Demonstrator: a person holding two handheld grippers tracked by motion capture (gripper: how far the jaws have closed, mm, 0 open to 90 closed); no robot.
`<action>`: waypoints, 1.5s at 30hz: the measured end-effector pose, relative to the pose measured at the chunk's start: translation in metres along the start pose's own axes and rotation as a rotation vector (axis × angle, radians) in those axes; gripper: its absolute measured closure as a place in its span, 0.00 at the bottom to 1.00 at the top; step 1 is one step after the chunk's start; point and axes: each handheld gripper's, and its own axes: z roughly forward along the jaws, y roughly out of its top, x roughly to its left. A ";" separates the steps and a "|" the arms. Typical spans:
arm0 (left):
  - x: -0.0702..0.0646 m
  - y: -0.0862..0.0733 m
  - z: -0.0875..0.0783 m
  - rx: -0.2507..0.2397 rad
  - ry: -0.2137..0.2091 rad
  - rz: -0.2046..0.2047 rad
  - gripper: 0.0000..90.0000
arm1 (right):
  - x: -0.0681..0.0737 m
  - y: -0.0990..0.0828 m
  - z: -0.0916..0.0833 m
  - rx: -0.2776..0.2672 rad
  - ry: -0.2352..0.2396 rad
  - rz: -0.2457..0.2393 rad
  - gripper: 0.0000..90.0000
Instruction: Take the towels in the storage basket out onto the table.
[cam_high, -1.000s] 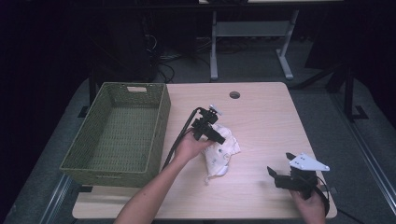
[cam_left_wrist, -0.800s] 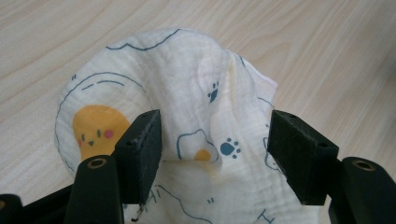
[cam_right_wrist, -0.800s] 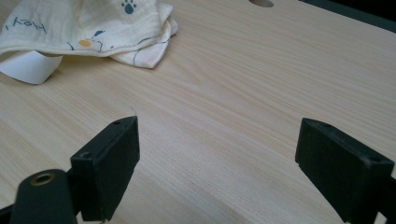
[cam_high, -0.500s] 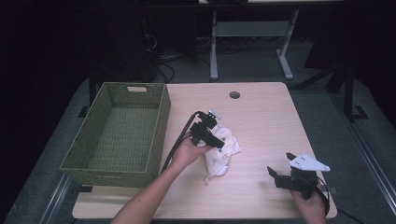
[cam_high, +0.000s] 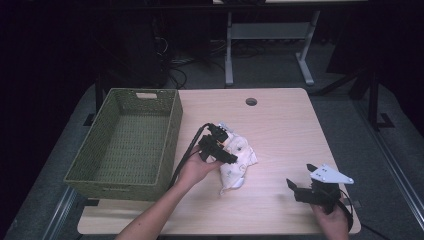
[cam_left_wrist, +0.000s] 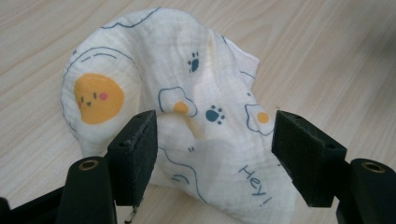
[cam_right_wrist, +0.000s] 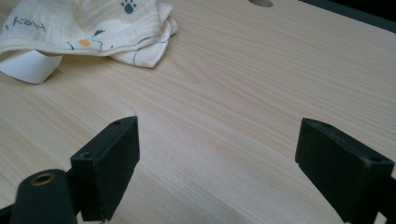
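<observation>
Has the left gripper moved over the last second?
Yes, slightly. The left gripper has drifted toward the person, farther from the table's cable hole, staying over the printed cloth.

On the table (cam_high: 280, 125), the cloth (cam_high: 239, 162) lies near the centre; the basket (cam_high: 127, 142) sits at its nine o'clock along the table's left edge, the left gripper (cam_high: 220, 150) is over the cloth, and the right gripper (cam_high: 312, 187) rests at its four o'clock, well apart

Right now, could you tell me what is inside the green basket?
The basket looks empty: its woven floor shows bare. Its near wall hides the floor strip just behind it.
</observation>
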 end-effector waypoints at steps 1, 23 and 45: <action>-0.001 -0.001 -0.001 0.001 0.002 0.005 0.34 | 0.000 0.000 0.000 0.000 0.000 0.000 0.15; -0.016 -0.028 -0.012 -0.048 -0.020 0.021 0.34 | 0.001 0.000 0.001 0.004 -0.001 -0.001 0.15; -0.025 -0.073 -0.020 -0.060 -0.043 0.014 0.33 | 0.002 0.000 0.001 0.009 -0.002 -0.003 0.15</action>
